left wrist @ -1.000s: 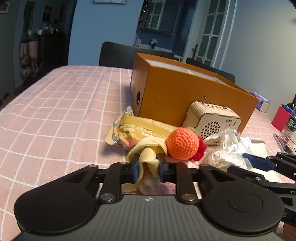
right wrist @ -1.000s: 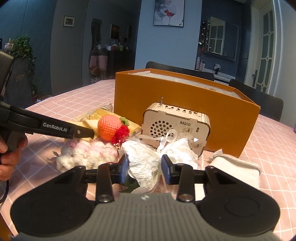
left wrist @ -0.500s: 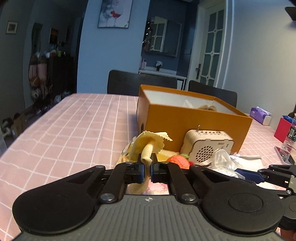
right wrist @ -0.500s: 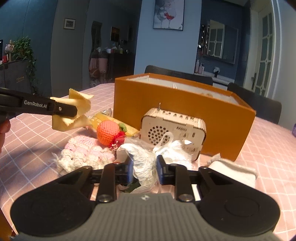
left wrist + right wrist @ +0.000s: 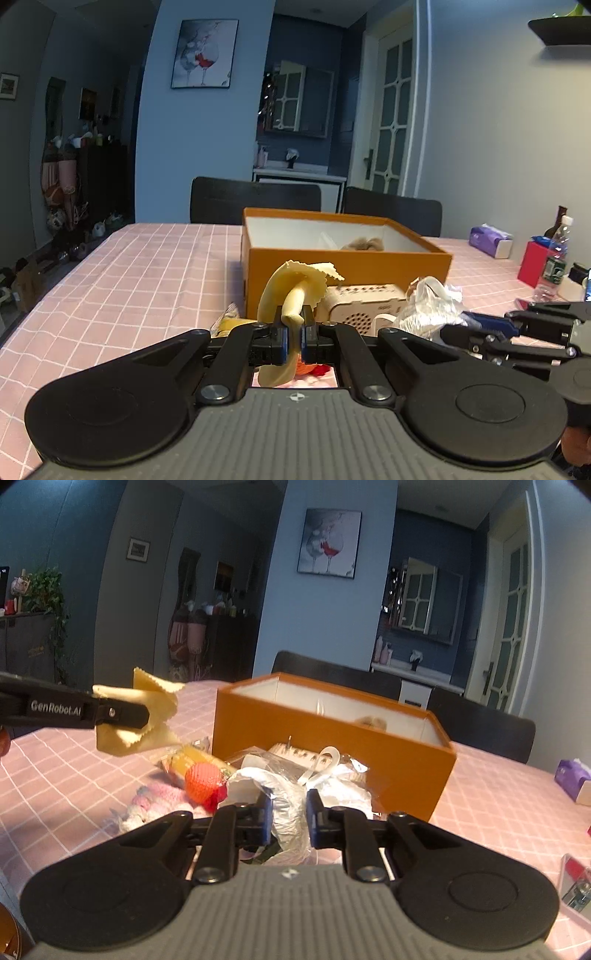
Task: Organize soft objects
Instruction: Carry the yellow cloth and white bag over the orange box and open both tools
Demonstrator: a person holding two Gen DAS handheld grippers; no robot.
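The orange box (image 5: 332,738) stands open on the pink checked counter (image 5: 129,280), and everything else is best placed from it. On its near side, the left tongs (image 5: 293,338) are clamped tight on a pale yellow cloth (image 5: 295,291) with pinked edges; the cloth hangs in the air, clear of the counter, at about the height of the box's rim, its upper folds fanning out above the pads. From the right wrist view the same cloth (image 5: 138,712) sits off the box's left corner.

Closer to the box's front wall, the right tongs (image 5: 289,821) have just been closing, and their blue pads now press on a crumpled clear plastic bag (image 5: 291,805), which bulges up between them. Behind that bag, against the box's front, lies a small wooden radio (image 5: 365,301). Left of the radio, still in front of the box, rest an orange crocheted ball (image 5: 203,781) with a red tuft, a yellowish packet (image 5: 192,757) and a pink and white knitted piece (image 5: 147,805).

Inside the box, near its far wall, something tan and fluffy (image 5: 364,243) shows, too small to make out.
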